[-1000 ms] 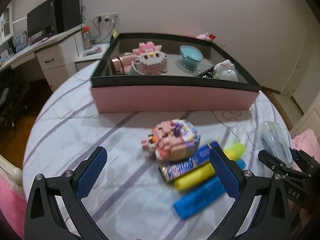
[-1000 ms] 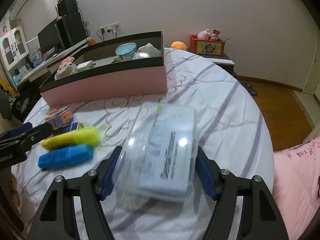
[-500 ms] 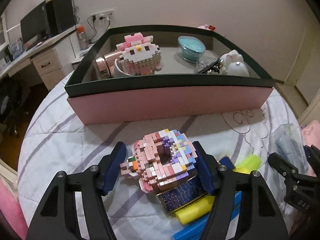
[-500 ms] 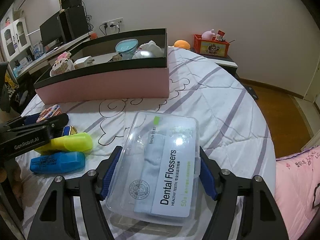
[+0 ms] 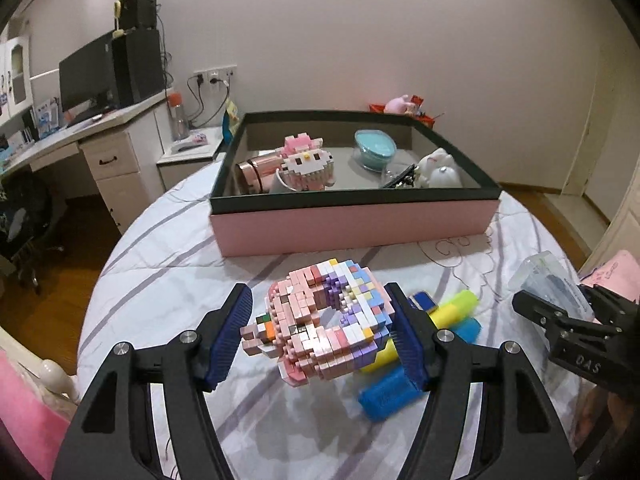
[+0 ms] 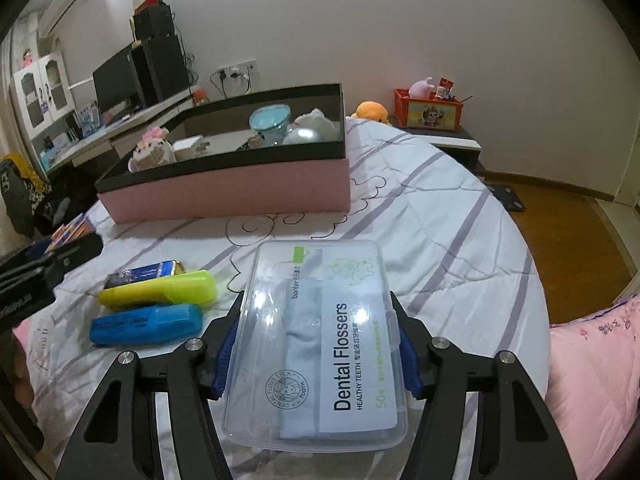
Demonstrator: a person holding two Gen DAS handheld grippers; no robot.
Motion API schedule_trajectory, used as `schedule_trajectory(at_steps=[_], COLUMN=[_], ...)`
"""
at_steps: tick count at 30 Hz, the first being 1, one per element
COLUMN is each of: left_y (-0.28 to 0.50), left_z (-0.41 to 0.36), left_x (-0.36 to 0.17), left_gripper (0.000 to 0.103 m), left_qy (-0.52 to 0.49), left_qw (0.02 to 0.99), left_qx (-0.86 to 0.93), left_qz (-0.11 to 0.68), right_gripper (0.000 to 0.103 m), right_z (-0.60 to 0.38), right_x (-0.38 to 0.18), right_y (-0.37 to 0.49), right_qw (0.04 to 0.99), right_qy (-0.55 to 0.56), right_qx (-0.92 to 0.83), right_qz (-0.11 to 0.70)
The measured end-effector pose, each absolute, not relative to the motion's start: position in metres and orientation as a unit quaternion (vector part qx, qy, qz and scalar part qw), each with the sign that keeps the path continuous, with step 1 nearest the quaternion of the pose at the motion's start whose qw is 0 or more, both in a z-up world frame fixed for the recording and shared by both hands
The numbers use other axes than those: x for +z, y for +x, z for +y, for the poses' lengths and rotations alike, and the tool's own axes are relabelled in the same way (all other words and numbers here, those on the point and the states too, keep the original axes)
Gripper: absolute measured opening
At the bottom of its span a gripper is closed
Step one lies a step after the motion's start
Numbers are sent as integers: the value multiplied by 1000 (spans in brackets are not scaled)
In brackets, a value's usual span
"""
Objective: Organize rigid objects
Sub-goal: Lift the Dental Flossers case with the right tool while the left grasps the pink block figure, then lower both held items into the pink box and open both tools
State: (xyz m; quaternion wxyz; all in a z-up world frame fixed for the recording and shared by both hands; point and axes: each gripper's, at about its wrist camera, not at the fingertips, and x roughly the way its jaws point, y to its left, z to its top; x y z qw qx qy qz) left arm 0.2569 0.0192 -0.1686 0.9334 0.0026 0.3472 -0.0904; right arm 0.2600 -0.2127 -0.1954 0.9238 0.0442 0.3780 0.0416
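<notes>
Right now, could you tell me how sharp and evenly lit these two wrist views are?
Left wrist view: sharp on the brick donut, strong fisheye bending of the pink box, dark vignetted corners. Right wrist view: crisp print on the floss box, small glare spots on its clear lid, dim warm room light.

Both wrist views toward shared pink box (image 5: 352,220)
</notes>
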Motion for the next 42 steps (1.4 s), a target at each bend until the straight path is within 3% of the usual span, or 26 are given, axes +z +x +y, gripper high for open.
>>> schedule_trajectory(at_steps=[18, 28, 42], left_y=[165, 139, 149], left_z=[26, 33, 24], left_x=[-63, -30, -19], left_gripper=[68, 68, 68], left_qy=[1, 14, 42], left_qw=[981, 991, 993], left_qx=[-73, -60, -50], left_qz=[180, 120, 95], right_gripper=[64, 64, 64], right_z=[-150, -137, -136], right_x=[-71, -43, -36], right_y=[181, 161, 167], right_qw=[983, 989, 991], right_qy=[8, 2, 5], right_qx=[68, 75, 77], right_qz=[173, 125, 108])
